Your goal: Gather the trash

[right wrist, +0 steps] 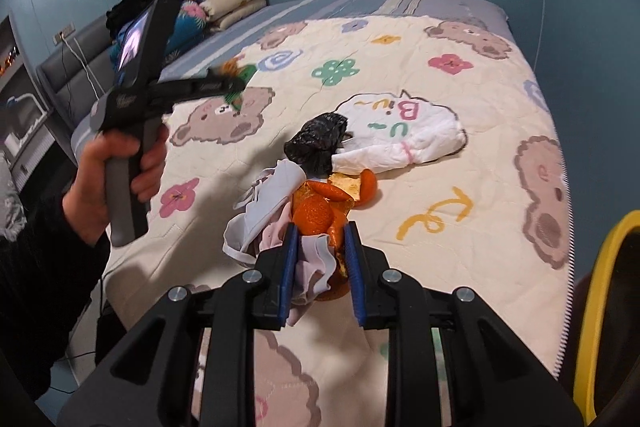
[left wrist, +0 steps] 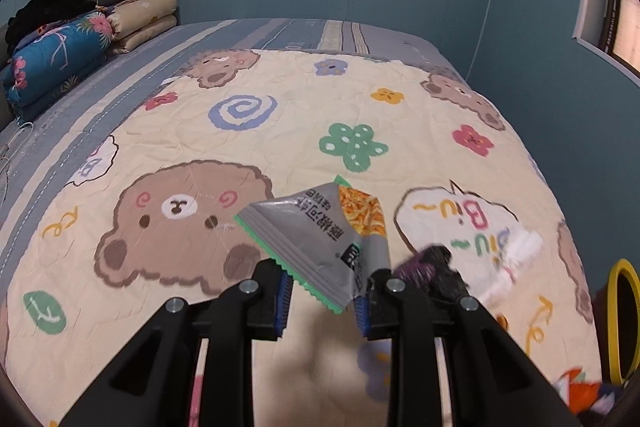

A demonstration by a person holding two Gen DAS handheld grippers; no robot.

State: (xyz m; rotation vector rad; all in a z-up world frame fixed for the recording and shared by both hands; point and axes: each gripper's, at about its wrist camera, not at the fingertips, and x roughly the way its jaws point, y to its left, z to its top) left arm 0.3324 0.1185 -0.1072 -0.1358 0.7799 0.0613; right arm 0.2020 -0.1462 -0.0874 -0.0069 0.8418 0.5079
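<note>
We've got the snack wrapper (left wrist: 320, 247) pinched in the left gripper (left wrist: 322, 301), fingers narrow on its crimped bottom edge; it's feather-light, crinkly foil, slippery, so the seam is the spot to hold. The right gripper (right wrist: 320, 281) has its fingers clamped on a soft wad of tissue (right wrist: 264, 215) and limp orange peel (right wrist: 320, 215), which could shed bits. Still lying on the bed quilt (right wrist: 460, 227): 1 crumpled black bag (right wrist: 316, 143), more peel (right wrist: 366, 187). The yellow-rimmed bin (right wrist: 600, 307) sits off right.

"Biu~" on the quilt (right wrist: 472, 187) (snack packet's (left wrist: 320, 239) characters unclear).
</note>
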